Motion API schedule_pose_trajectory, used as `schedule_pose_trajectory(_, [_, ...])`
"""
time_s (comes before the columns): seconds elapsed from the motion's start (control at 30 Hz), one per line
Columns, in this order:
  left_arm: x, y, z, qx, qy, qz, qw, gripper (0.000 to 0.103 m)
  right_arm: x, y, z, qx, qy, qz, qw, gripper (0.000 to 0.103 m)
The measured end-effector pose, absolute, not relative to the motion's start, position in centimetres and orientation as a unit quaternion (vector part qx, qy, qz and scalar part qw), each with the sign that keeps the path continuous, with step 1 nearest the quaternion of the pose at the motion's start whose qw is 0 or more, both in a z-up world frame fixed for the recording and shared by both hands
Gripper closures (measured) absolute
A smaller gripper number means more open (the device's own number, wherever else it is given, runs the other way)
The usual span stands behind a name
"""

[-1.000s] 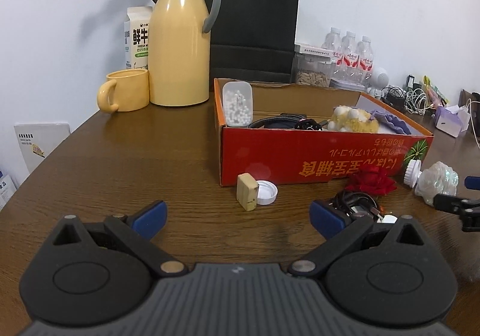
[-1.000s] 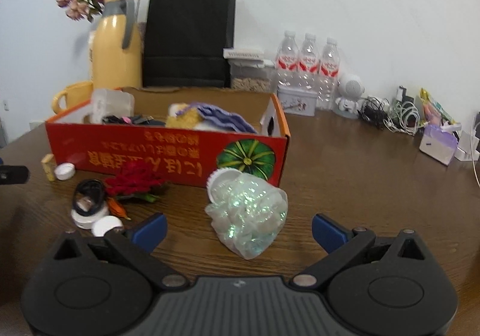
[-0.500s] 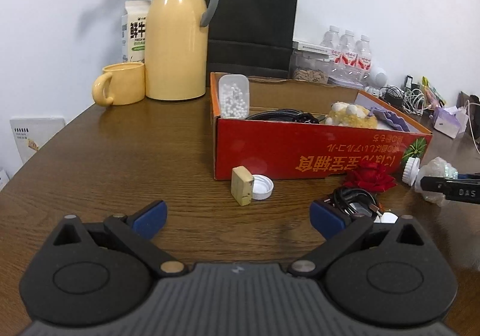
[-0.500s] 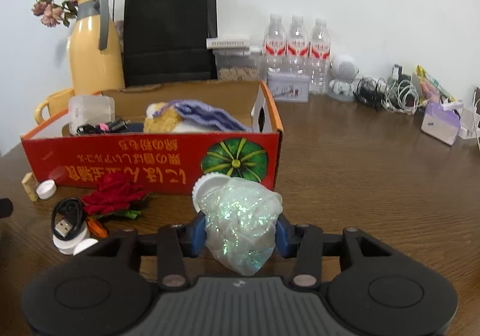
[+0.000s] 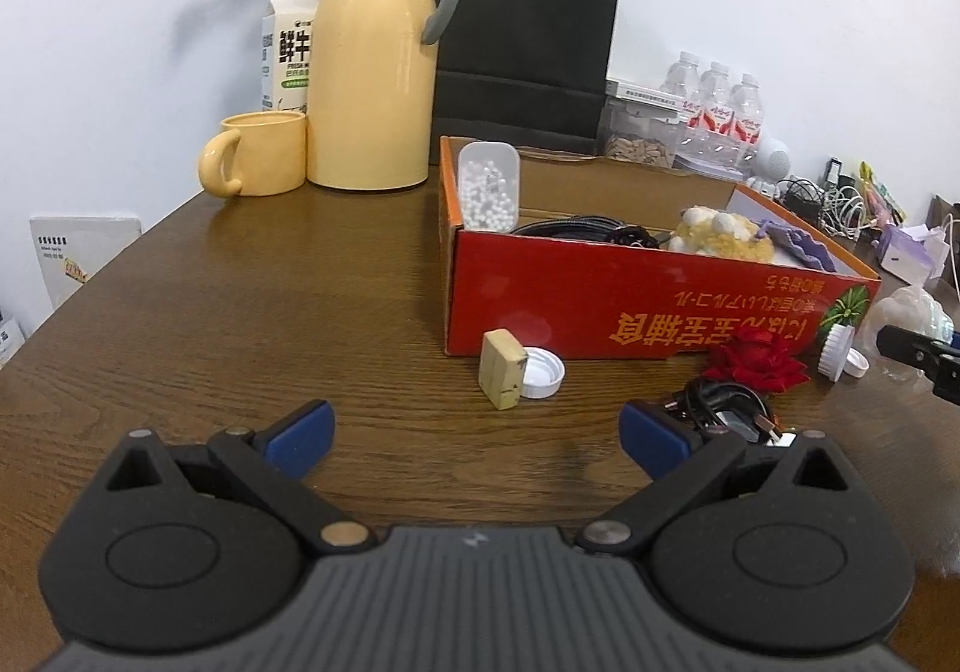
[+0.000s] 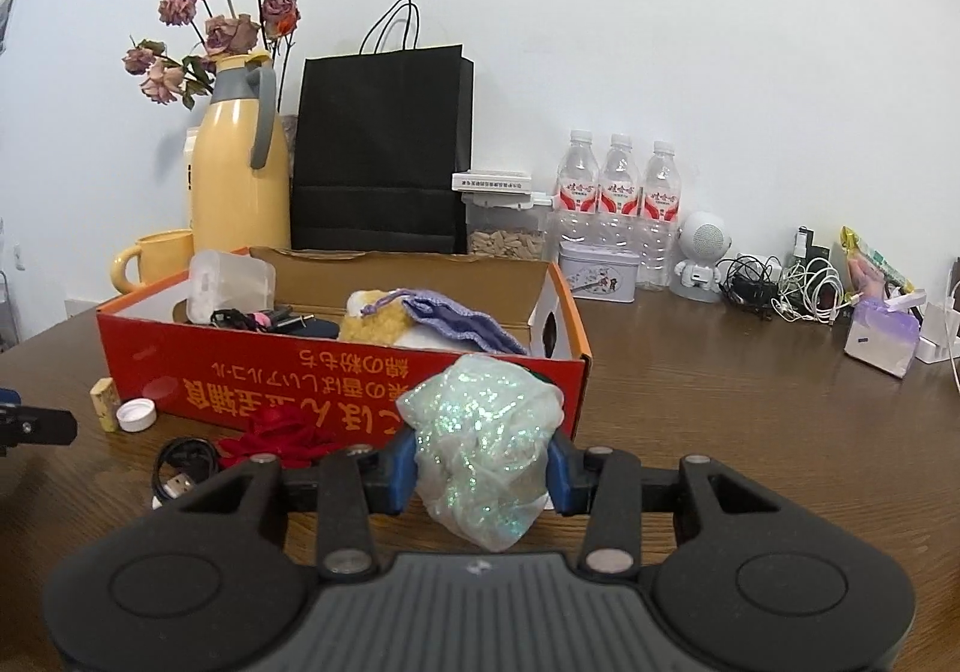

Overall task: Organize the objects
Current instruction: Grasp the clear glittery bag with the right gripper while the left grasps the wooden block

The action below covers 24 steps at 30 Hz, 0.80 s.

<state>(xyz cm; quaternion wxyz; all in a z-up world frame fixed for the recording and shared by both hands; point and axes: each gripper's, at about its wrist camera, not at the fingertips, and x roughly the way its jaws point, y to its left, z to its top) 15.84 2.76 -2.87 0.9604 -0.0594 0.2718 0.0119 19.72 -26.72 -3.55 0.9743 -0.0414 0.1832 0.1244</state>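
- The glittery bag [image 6: 483, 450] is clamped between the blue pads [image 6: 401, 471] of the right tongs [image 6: 483, 477], squeezed from both sides.
- In the right wrist view the bag sits just in front of the red box [image 6: 336, 381], at its right-hand corner; whether its underside is touching the counter [image 6: 750, 390] cannot be told.
- From the left wrist view, the same bag [image 5: 912, 309] is glimpsed at the far right edge, with a white ribbed cap [image 5: 837, 351] beside it.
- The left tongs [image 5: 474, 432] are spread wide apart, with nothing between the pads, only bare wood.
- A small wooden block [image 5: 501, 369] is seen standing in front of the box, touching a white bottle cap [image 5: 540, 364].
- A red rose [image 5: 756, 360] and a coiled black cable [image 5: 720, 411] are lying close together before the box.
- Inside the box, a clear case of white beads [image 5: 489, 186], a yellow plush toy [image 5: 717, 237] and a purple pouch [image 6: 456, 321] are already stowed.
- A yellow jug [image 5: 372, 54] and a yellow mug [image 5: 258, 162] are standing behind, by the wall.
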Motion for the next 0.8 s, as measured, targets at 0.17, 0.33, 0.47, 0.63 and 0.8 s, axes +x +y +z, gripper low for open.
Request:
schedule_pose_trajectory(0.17, [16.3,3.1,-2.8,-0.061,0.272,0.045,0.959,0.0,19.4,-26.9,-3.6,-0.034,0.176,0.132,0.975,0.063])
schedule_pose_trajectory(0.33, [17.9,3.0,-2.5,-0.053,0.28,0.056,0.957,0.006,19.2,-27.0,-3.5,-0.032,0.167,0.14,0.975,0.063])
schedule_pose_trajectory(0.47, [19.3,2.0,-2.4,-0.04,0.284,0.062,0.956,0.012,18.9,-27.0,-3.5,-0.033,0.163,0.146,0.975,0.063])
schedule_pose_trajectory(0.63, [20.7,1.7,-2.5,-0.056,0.282,0.072,0.955,0.03,18.7,-26.9,-3.4,-0.035,0.161,0.149,0.975,0.062])
schedule_pose_trajectory(0.8, [20.6,1.7,-2.9,-0.063,0.282,0.065,0.955,0.045,18.6,-26.9,-3.4,-0.036,0.16,0.151,0.975,0.062])
